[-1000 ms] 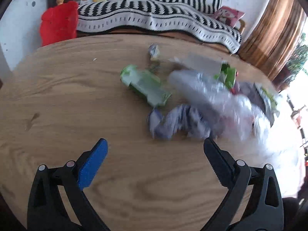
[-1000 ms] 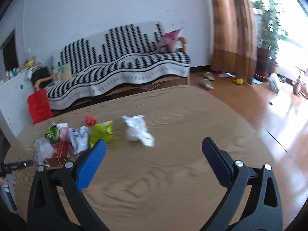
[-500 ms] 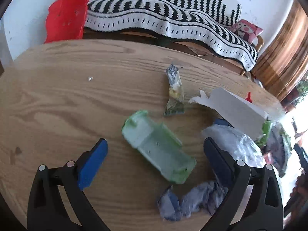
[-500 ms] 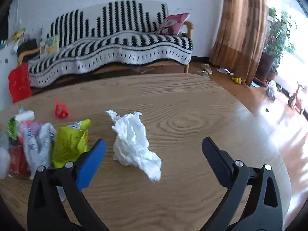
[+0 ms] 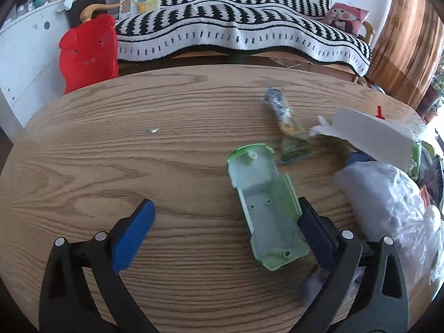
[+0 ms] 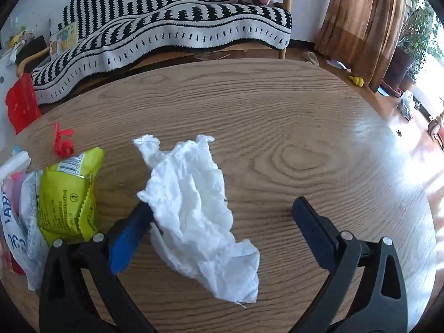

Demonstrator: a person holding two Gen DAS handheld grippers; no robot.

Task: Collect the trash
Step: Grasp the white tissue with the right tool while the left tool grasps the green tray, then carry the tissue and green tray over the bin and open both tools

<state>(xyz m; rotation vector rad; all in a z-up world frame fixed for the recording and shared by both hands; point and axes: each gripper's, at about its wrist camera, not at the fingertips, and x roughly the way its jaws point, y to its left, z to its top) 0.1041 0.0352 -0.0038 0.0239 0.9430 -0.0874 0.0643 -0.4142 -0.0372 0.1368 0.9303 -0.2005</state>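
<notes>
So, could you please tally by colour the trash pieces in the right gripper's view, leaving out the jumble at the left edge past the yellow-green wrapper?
White: 1, the crumpled tissue
Yellow-green: 1, the snack wrapper
Red: 1, the small red scrap
Total: 3
</notes>
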